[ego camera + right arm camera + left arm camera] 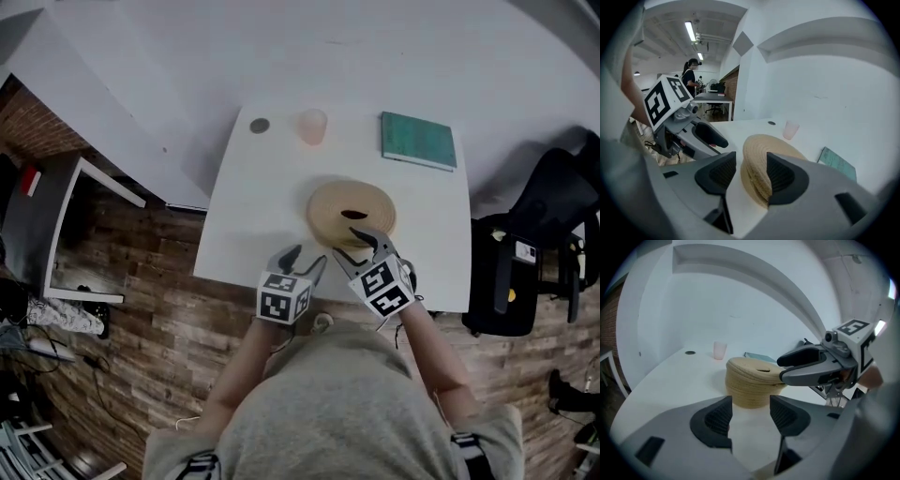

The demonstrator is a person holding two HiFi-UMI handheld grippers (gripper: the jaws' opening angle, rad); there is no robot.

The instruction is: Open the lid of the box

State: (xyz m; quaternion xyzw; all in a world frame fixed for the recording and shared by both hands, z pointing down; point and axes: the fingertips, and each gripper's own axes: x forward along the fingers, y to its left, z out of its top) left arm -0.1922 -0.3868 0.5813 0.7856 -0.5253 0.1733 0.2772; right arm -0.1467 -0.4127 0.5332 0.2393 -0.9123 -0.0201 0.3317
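Observation:
A round woven straw box (pixel 352 214) with its lid on stands at the middle of the white table (pixel 253 225); a small dark hole marks the lid top. My right gripper (pixel 361 246) is open at the box's near rim, and in the right gripper view (pixel 751 164) the lid's edge (pixel 757 173) lies in the gap between the jaws without being pinched. My left gripper (pixel 305 261) is open and holds nothing, over the table's front edge just left of the box. In the left gripper view (pixel 751 411) the box (pixel 750 380) sits ahead of it, with the right gripper (pixel 780 370) at the lid's right side.
A pink cup (pixel 312 126), a small dark disc (pixel 260 125) and a green book (pixel 418 140) lie along the table's far side. A black chair (pixel 534 253) stands right of the table, a dark desk (pixel 42 225) to the left. A white wall is behind.

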